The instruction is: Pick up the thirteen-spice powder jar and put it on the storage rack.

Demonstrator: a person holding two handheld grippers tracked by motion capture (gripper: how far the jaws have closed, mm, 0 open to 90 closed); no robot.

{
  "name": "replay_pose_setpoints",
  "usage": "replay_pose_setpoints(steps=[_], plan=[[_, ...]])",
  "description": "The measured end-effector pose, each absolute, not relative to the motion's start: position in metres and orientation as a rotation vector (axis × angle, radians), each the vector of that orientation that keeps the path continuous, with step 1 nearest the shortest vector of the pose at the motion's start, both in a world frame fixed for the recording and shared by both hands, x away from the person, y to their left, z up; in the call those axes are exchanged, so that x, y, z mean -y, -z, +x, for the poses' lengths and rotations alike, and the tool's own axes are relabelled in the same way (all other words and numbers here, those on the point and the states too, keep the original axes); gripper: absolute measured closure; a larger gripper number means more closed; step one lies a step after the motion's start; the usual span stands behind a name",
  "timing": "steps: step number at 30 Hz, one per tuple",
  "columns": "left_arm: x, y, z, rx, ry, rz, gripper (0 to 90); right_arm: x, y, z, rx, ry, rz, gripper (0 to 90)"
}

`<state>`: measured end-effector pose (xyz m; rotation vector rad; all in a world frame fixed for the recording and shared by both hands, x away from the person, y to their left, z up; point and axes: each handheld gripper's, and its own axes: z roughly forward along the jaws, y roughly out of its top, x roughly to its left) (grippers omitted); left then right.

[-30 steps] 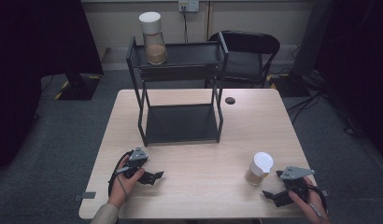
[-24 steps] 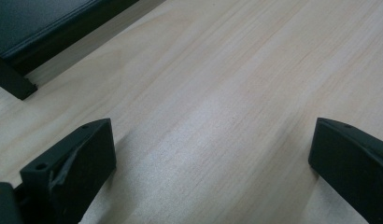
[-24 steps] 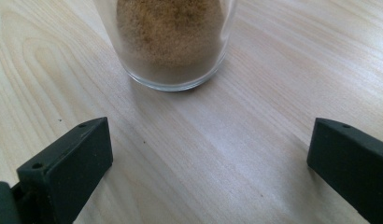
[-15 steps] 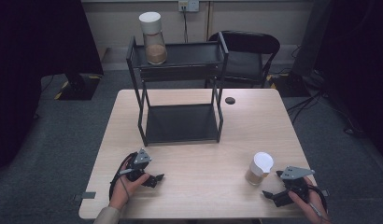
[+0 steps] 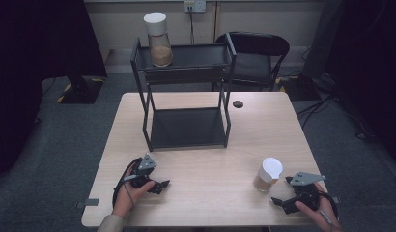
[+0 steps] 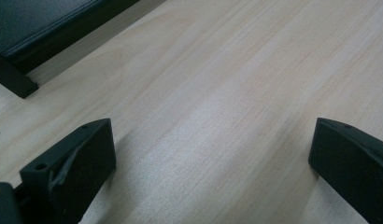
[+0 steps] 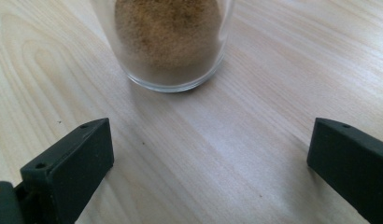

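Progress: early stage. Clear glass jar with white lid and brown powder (image 5: 269,174) stands upright on pale wooden table (image 5: 205,193), near front right edge. Right gripper (image 5: 283,200) just beside jar, jaws wide apart, not touching. Left gripper (image 5: 159,186) idle, jaws apart, empty. Matching jar (image 5: 159,39) already on top shelf of black metal two-tier rack (image 5: 186,77). Remaining: grasp, lift, place.

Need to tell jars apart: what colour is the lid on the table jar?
White lid, clearest in the high view.

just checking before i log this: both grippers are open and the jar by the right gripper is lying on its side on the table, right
Not quite: the jar stands upright on the table, white lid on top, as the high view shows. The rest holds: the left gripper and right gripper are both open.
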<state>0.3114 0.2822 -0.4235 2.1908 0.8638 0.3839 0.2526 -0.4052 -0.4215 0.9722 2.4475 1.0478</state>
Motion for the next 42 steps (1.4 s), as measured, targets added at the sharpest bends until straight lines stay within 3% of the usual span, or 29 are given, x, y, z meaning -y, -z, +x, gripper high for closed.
replay_pose_setpoints(steps=[19, 32, 37, 42], plan=[[-0.282, 0.424, 0.311, -0.864, -0.384, 2.191, 0.0, 0.400, 0.410, 0.261, -2.388, -1.193, 0.982, 1.7], [-0.282, 0.423, 0.311, -0.864, -0.384, 2.191, 0.0, 0.404, 0.421, 0.286, -2.379, -1.398, 0.826, 16.1], [-0.282, 0.423, 0.311, -0.864, -0.384, 2.191, 0.0, 0.401, 0.423, 0.293, -2.387, -1.429, 0.749, 28.8], [-0.282, 0.424, 0.311, -0.864, -0.384, 2.191, 0.0, 0.391, 0.419, 0.289, -2.376, -1.387, 0.750, 30.0]])
